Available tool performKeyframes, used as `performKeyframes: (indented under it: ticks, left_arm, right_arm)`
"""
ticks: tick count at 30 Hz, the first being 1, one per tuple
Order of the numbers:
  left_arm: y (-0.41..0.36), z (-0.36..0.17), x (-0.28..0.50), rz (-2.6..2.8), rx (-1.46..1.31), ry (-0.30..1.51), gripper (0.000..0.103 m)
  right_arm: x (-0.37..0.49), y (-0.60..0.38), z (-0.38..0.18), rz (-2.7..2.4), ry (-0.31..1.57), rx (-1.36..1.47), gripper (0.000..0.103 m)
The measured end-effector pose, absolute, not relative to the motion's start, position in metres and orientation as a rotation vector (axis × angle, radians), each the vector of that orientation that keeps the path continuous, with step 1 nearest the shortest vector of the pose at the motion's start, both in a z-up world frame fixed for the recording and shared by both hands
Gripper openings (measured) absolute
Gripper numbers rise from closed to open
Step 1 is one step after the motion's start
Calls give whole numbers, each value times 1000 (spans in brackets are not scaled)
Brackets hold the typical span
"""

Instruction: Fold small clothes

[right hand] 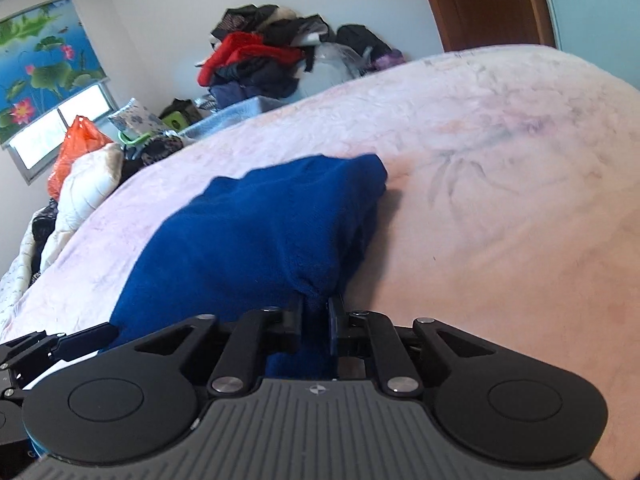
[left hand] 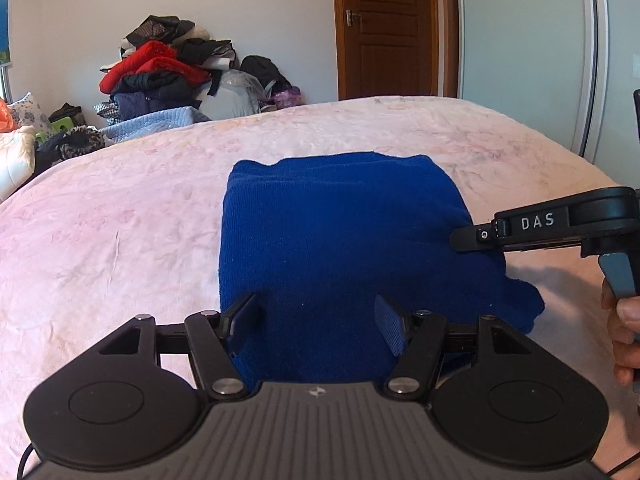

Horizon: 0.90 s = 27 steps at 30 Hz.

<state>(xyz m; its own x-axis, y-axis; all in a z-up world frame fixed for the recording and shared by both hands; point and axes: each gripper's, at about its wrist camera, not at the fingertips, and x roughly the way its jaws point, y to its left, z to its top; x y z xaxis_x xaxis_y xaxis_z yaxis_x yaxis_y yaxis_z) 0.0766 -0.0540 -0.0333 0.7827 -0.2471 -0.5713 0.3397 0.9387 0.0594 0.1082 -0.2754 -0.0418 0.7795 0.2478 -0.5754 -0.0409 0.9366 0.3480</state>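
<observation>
A folded blue knit garment [left hand: 340,232] lies on the pink bed cover [left hand: 120,220]. My left gripper [left hand: 316,322] is open, its fingers wide apart over the garment's near edge, holding nothing. My right gripper [left hand: 460,240] comes in from the right and is shut on the garment's right edge. In the right wrist view the right gripper [right hand: 318,312] pinches a bunched fold of the blue garment [right hand: 256,232] between its closed fingers. The left gripper's finger [right hand: 80,338] shows at the lower left there.
A pile of clothes [left hand: 168,72] sits beyond the bed's far edge by the wall. A wooden door [left hand: 388,28] and a pale wardrobe [left hand: 528,40] stand behind. An orange bag [right hand: 76,148] and a white cushion [right hand: 88,188] lie at the left.
</observation>
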Motion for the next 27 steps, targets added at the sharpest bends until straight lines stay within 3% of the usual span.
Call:
performKeyframes:
  ticks: [1, 4, 6, 12, 14, 16, 17, 20, 23, 27]
  left_arm:
    - [-53, -33, 75, -321, 161, 588, 64]
    - [-52, -38, 75, -317, 167, 607, 64]
    - [-52, -42, 75, -310, 169, 619, 64]
    - [-48, -41, 67, -304, 162, 618, 64]
    - [-46, -41, 66, -295, 148, 628, 64]
    - [-43, -41, 67, -287, 120, 640, 64]
    - [-42, -40, 66, -282, 109, 644, 65]
    - [-40, -38, 61, -276, 110, 643, 67]
    - [-37, -38, 59, -252, 108, 654, 70]
    - [-33, -38, 57, -246, 70, 672, 73]
  right_arm:
    - [100, -273, -36, 133, 627, 297, 39]
    - [79, -257, -21, 143, 527, 199, 39]
    - [79, -246, -22, 215, 562, 163, 44]
    - [79, -236, -34, 175, 634, 117, 44]
    - [69, -232, -28, 196, 609, 110, 50]
    - [66, -225, -32, 192, 625, 48, 68]
    - [68, -222, -38, 173, 655, 24, 73]
    - [63, -218, -42, 107, 687, 22, 77]
    - [53, -214, -34, 70, 658, 6, 103]
    - [53, -217, -34, 67, 659, 15, 103]
